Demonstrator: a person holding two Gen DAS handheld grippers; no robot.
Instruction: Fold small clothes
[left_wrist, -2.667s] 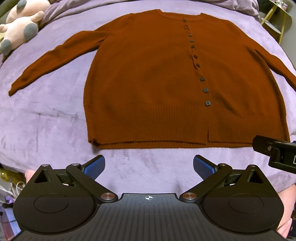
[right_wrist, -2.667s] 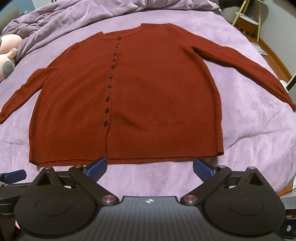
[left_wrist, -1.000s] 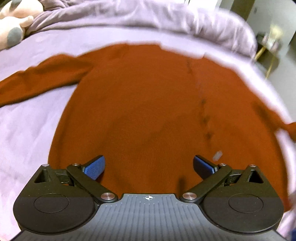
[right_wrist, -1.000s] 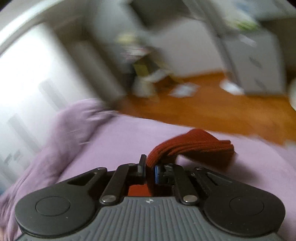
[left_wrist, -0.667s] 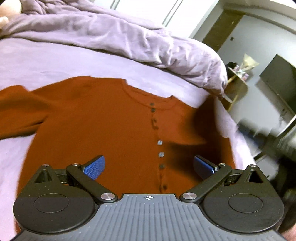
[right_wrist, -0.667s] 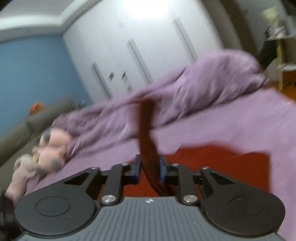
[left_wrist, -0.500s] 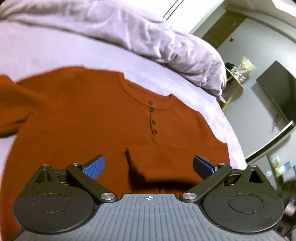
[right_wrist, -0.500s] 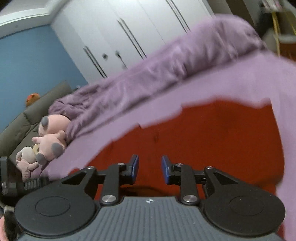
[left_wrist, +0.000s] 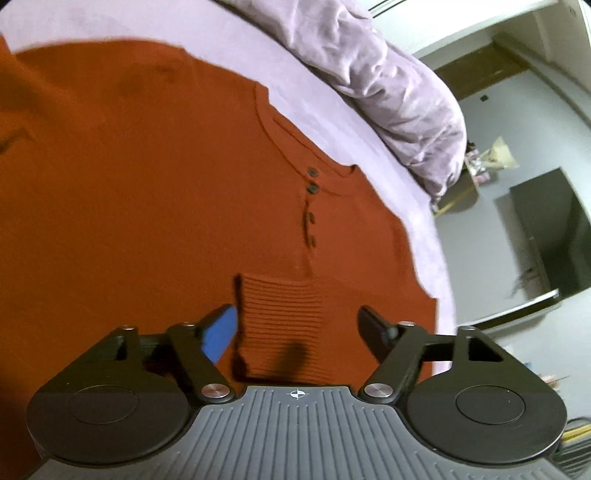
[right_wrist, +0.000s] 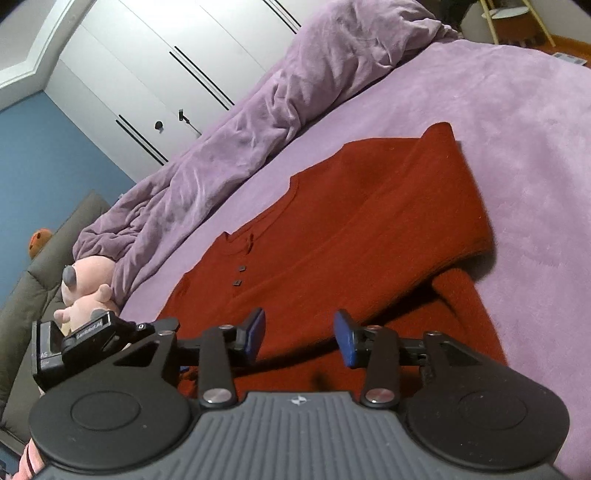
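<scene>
One rust-red cardigan (right_wrist: 332, 236) lies flat on the purple bedspread (right_wrist: 517, 110), one sleeve (left_wrist: 280, 317) folded across its front. Two grippers: left gripper (left_wrist: 299, 328) spread wide over the ribbed cuff, right gripper (right_wrist: 299, 332) parted, gripping nothing. One pink plush toy (right_wrist: 86, 288) sits at the bedspread's far left edge.

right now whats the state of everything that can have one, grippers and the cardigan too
left gripper: open, holding nothing, above the folded-over cuff
right gripper: open, holding nothing, above the cardigan
cardigan: flat on the bed, buttoned at the top, one sleeve folded across the front
sleeve cuff: lying on the cardigan's chest, released
duvet: bunched up at the far side of the bed
</scene>
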